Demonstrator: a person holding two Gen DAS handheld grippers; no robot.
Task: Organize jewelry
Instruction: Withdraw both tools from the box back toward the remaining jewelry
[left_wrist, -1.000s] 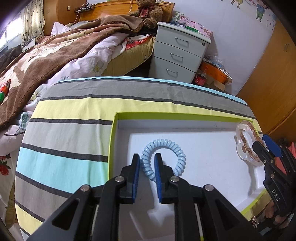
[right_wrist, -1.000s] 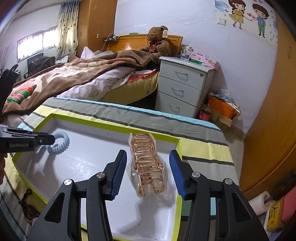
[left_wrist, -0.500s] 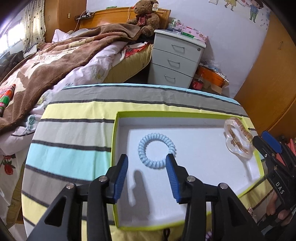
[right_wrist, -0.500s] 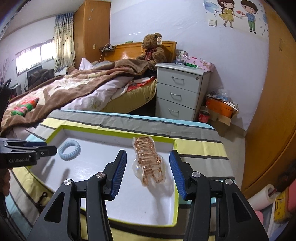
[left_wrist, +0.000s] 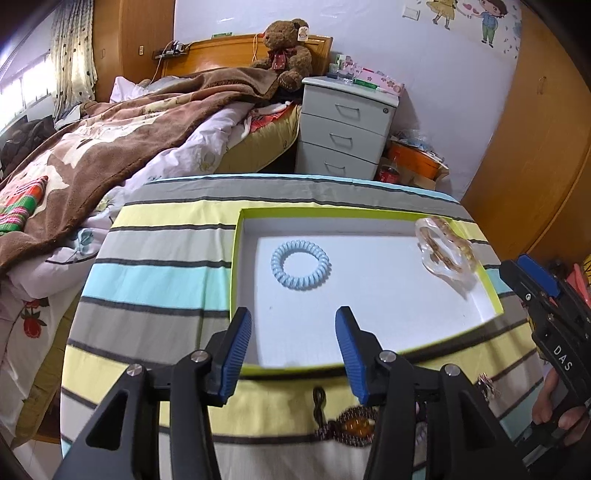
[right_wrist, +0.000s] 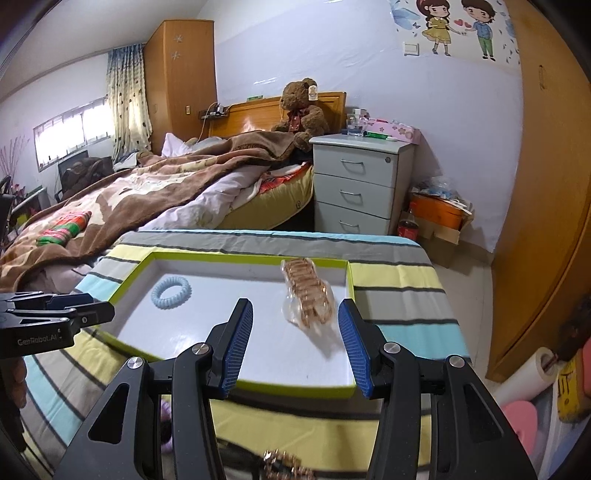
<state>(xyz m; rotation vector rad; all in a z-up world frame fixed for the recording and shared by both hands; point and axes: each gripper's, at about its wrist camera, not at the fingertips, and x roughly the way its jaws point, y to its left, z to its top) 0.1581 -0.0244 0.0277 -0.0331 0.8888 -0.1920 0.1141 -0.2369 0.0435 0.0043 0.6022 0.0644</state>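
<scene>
Hovering over the near rim of the tray (left_wrist: 496, 295), the left gripper (left_wrist: 293, 354) had its jaws opening and nothing between them, just bare white tray floor showing in the gap. The right gripper (right_wrist: 295, 341) was about as wide apart and empty too, hanging over the tray's near right part.

The hair tie (left_wrist: 301, 264), a pale blue coil, lay flat as a closed ring in the tray's left half, so no real long axis there; it was well ahead of the left pads and apart from the walls. The clip (right_wrist: 308, 295), rose-gold in a clear wrapper, sat in the right half with its long axis running from the far wall toward the near side, slightly slanted, its far end touching or almost touching the far wall, can't tell which. It was just ahead of the right gripper's right finger.

Lots of open white floor between the two pieces and along the near edge. On the striped cloth (left_wrist: 159, 280) below the tray's near rim lay a brooch (left_wrist: 349, 424), partly hidden behind the left gripper.
</scene>
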